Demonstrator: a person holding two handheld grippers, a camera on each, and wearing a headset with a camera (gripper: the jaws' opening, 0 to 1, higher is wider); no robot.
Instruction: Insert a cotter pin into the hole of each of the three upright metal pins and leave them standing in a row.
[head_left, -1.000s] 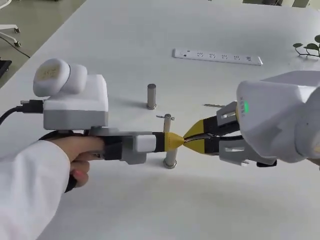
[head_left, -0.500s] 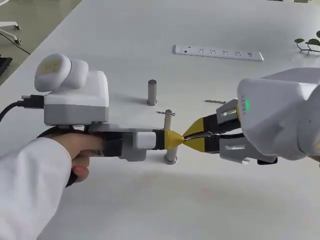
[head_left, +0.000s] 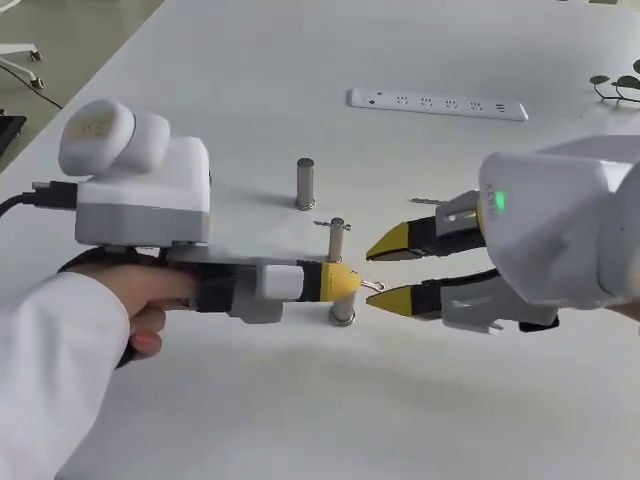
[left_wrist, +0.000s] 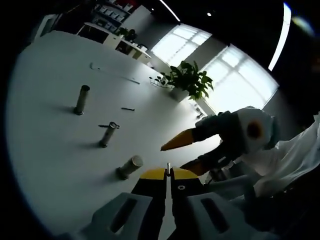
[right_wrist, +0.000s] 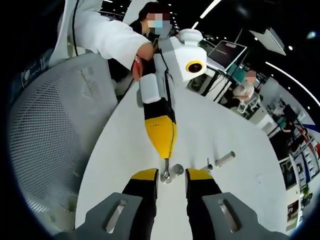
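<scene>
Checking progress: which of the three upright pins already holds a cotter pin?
The middle pin: a cotter pin crosses its top; far pin and near pin are bare.

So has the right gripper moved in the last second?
Yes. The right gripper has opened off the cotter pin held by the left gripper; against the near metal pin it has otherwise stayed put.

near pin (head_left: 343, 312), middle pin (head_left: 337, 240), far pin (head_left: 305, 183) stood in a row on table (head_left: 250, 80). left gripper (head_left: 352, 282) sat left of near pin, right gripper (head_left: 372, 277) right, cotter pin (head_left: 374, 286) between them. power strip (head_left: 437, 104) lay behind.
</scene>
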